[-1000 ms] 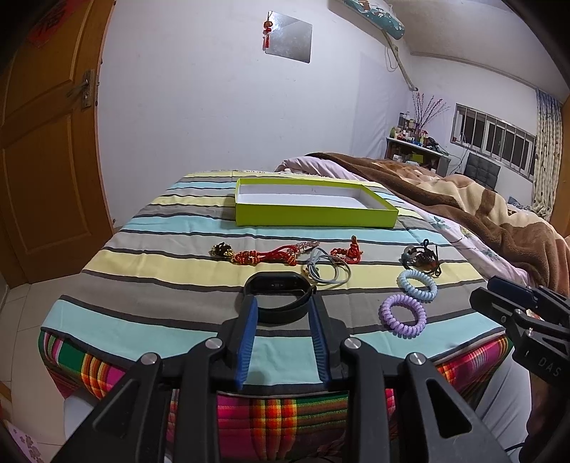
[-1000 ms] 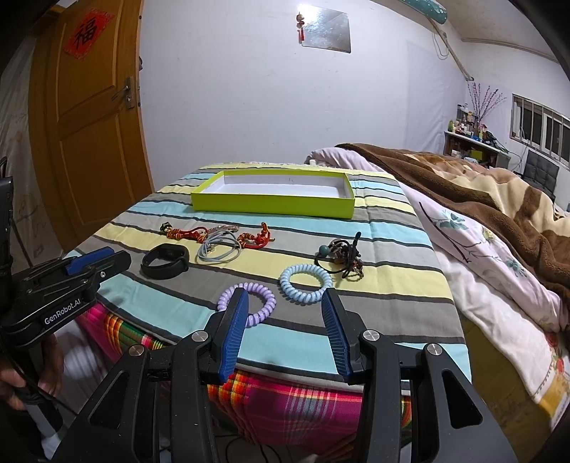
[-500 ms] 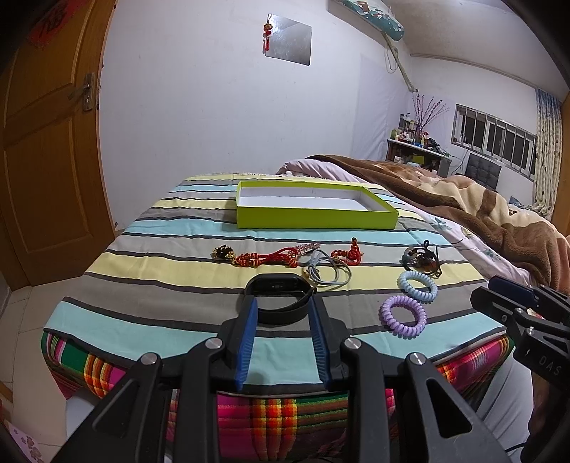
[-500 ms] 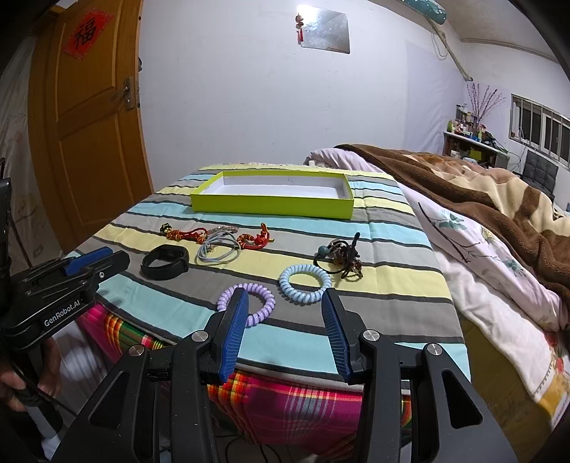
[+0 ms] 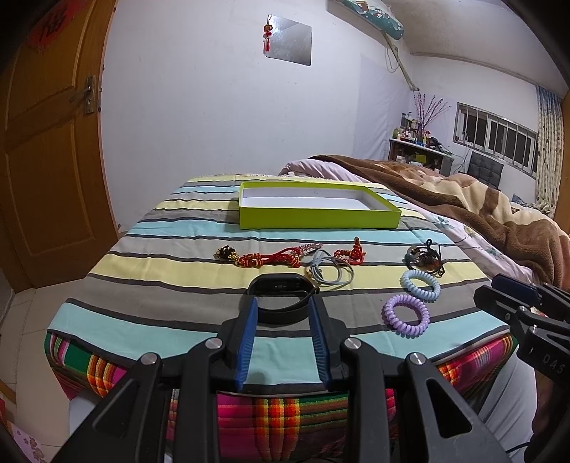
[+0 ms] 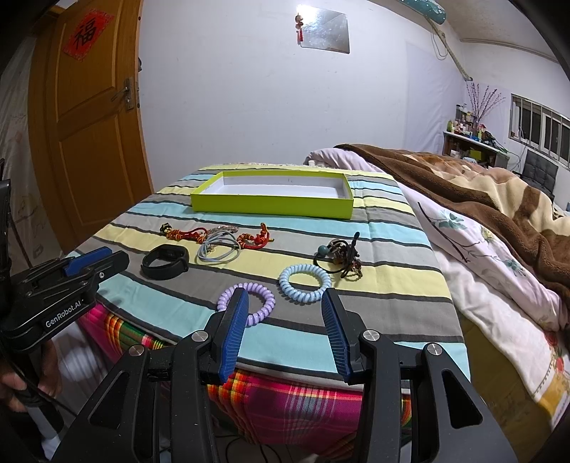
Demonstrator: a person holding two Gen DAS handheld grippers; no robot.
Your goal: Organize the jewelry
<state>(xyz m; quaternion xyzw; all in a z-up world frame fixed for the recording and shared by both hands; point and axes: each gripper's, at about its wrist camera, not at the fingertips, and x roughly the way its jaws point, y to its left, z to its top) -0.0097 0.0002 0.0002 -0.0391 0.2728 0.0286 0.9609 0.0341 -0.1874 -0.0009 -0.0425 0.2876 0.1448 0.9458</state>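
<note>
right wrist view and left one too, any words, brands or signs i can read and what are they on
"GenRobot.AI": side of the left gripper, right wrist view.
"福": red paper sign on the door.
"OAS": partial lettering on the right gripper, left wrist view.
Bottle labels on the far shelf: too small to read.

Black band [image 5: 281, 299] between parted jaws

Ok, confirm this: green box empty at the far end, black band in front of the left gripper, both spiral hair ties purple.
Not quite. Only one spiral hair tie is purple; the other is light blue, as the right wrist view shows. The green box is empty and the black band lies before the left gripper.
</note>
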